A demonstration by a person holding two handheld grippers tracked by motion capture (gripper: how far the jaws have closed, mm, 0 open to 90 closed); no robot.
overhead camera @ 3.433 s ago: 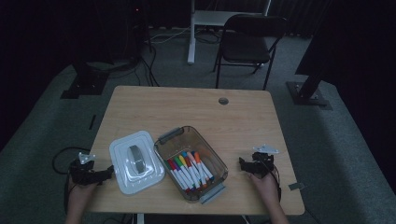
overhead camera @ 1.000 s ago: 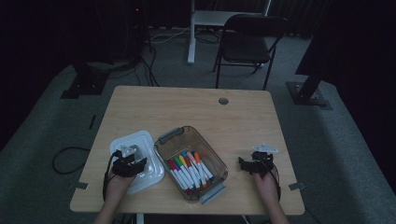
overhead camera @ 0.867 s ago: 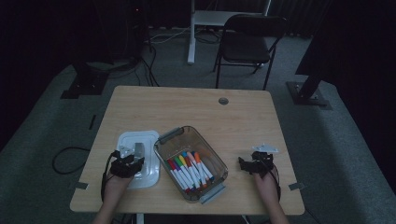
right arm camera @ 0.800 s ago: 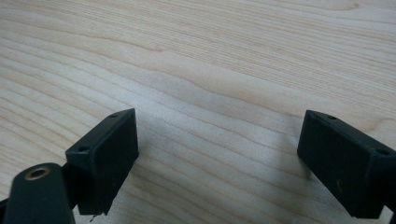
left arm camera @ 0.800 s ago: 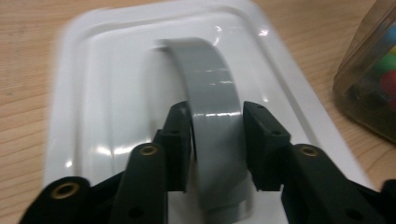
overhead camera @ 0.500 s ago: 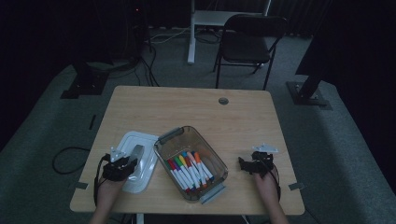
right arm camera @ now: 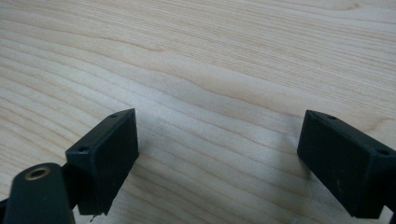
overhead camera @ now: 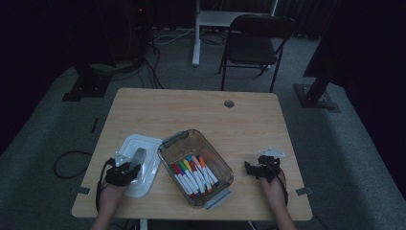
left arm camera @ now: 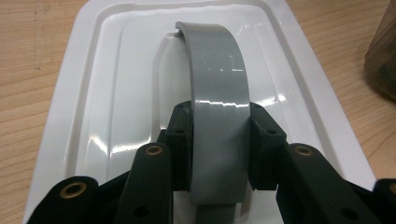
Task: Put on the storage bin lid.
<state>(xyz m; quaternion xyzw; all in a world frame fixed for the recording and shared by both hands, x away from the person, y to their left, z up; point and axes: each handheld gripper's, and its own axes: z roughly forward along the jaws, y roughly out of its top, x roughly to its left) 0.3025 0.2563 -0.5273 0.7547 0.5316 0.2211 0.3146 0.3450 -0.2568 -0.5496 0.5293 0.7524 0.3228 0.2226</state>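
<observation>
A white lid (overhead camera: 149, 152) lies flat on the wooden table, left of a clear bin (overhead camera: 214, 153) that holds several coloured markers (overhead camera: 191, 172). My left gripper (overhead camera: 125, 171) sits over the lid's near end. In the left gripper view its jaws have just been closing, and the left gripper (left arm camera: 218, 135) is now shut on the lid's (left arm camera: 107, 93) arched grey handle (left arm camera: 217, 84), a pad pressed on each side. My right gripper (overhead camera: 251, 168) rests low over bare wood right of the bin. In the right gripper view the right gripper (right arm camera: 217, 140) stands open with nothing between the jaws.
Grey latches (overhead camera: 218, 197) stick out at the bin's near and far ends. A round cable hole (overhead camera: 229, 103) sits near the table's far edge. A black chair (overhead camera: 253, 43) and stand bases are on the floor beyond. Both hands are close to the table's front edge.
My left gripper came in from the table's left edge onto the lid and closed on its handle. The lid has turned and shifted slightly. The right gripper has kept still.
</observation>
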